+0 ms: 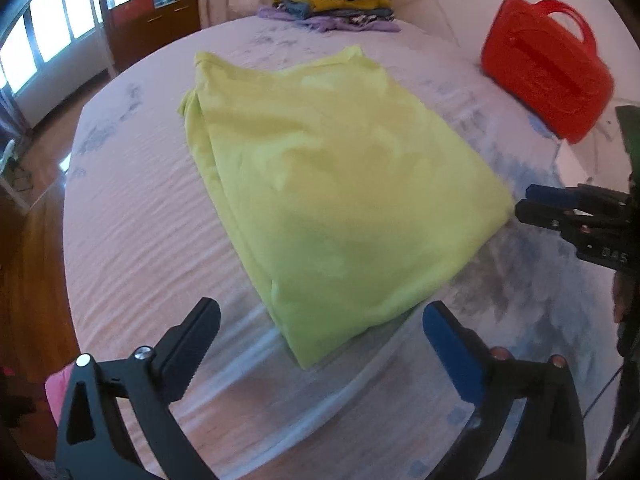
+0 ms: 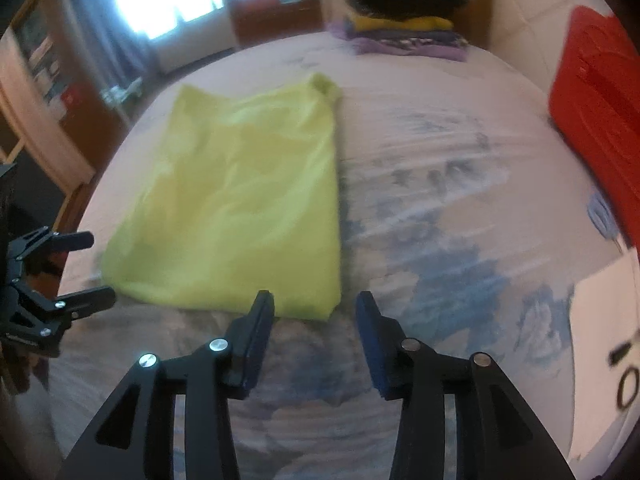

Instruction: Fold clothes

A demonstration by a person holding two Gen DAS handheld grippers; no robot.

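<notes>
Bed [image 1: 132, 208] covered by a pale sheet with blue print. Yellow-green garment [image 1: 332, 184] lies flat and folded at its middle, touched by neither gripper. Stack of folded clothes [image 1: 332, 4] at the far end of the bed. Red plastic case [image 1: 548, 68] at far right, by the wall. Left gripper [image 1: 320, 344] hovers at the garment's near corner, fingers spread and empty. Right gripper [image 2: 314, 332] near the garment's near right corner, fingers spread and empty.
</notes>
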